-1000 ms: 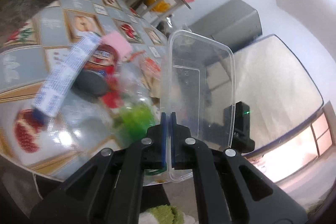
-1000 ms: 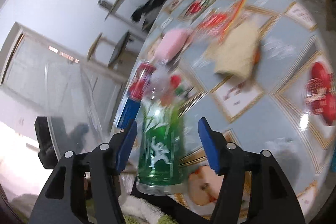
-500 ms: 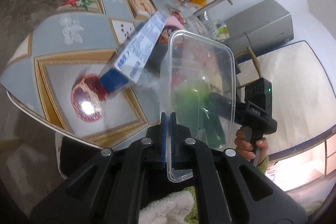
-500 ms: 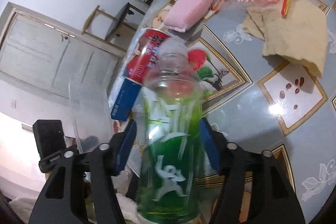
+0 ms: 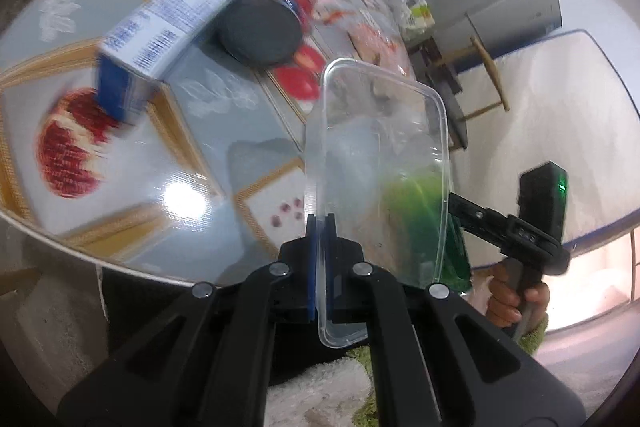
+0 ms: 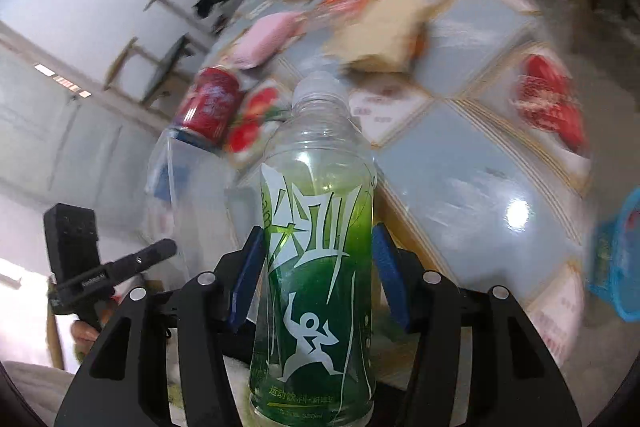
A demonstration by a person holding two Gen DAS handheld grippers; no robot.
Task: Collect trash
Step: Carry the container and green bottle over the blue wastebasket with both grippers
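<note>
My left gripper is shut on the rim of a clear plastic container, which stands on edge above the table's near edge. The container also shows faintly at the left of the right wrist view. My right gripper is shut on a green drink bottle; both blue pads touch its sides and its neck points away from me. Through and beside the clear container the same bottle shows as a green blur. On the table lie a blue carton and a red can.
A fruit-patterned tablecloth covers the table. A pink sponge, a tan cloth and a wrapper lie farther back. A blue basket sits at the right edge. A hand grips the right tool's handle.
The right gripper's pads closed from apart onto the green bottle. The left gripper sank with the clear container and tilted down, so the table edge now fills its view.
</note>
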